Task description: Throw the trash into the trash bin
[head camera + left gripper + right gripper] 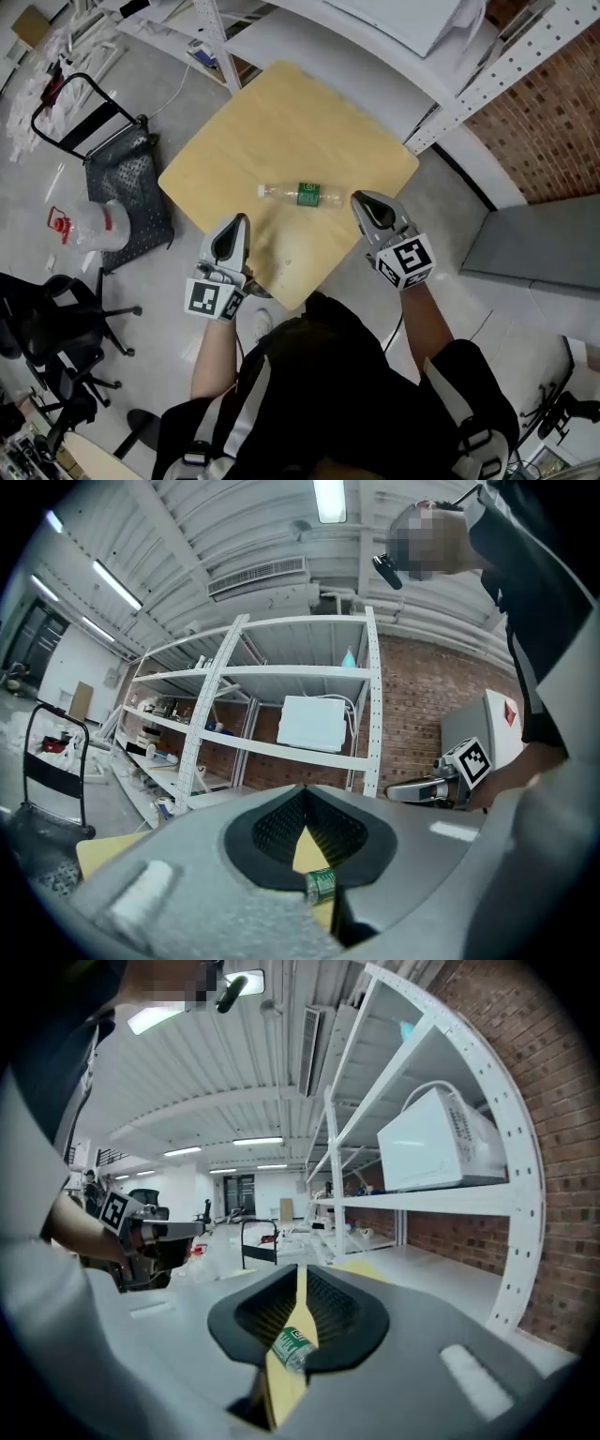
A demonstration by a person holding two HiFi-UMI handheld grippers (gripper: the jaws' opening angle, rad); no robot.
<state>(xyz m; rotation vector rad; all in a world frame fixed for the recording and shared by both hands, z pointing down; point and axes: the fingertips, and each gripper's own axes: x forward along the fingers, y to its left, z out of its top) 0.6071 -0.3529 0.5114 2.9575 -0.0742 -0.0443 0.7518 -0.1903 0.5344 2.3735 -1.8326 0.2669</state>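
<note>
The clear plastic bottle with a green label (302, 194) lies on its side near the middle of the square pale-wood tabletop (281, 112), its white-capped neck toward the left of the head view and its base toward the right. It looks empty, so it is likely very light, thin-walled and springy. It would probably dent under a hard squeeze, roll freely across the table at a nudge, and slip along smooth pads if taken by its rounded end. The labelled middle of the body is the best place to grip, with the jaws across the bottle's width, since it is widest there and the label gives some friction. The neck below the cap is a stiffer second choice. The left gripper (242, 219) sits at the near edge of the table, below and left of the bottle and clearly apart from it. Its jaws are closed tip to tip on nothing, and the left gripper view shows only the green label through the gap behind them. The right gripper (359, 198) has its tips just beside the bottle's base end. Whether they touch is unclear, and its jaws are likewise closed and empty. What seems to be the bin, a black wire-mesh basket (127, 178), stands on the floor left of the table, well apart from the bottle.
</note>
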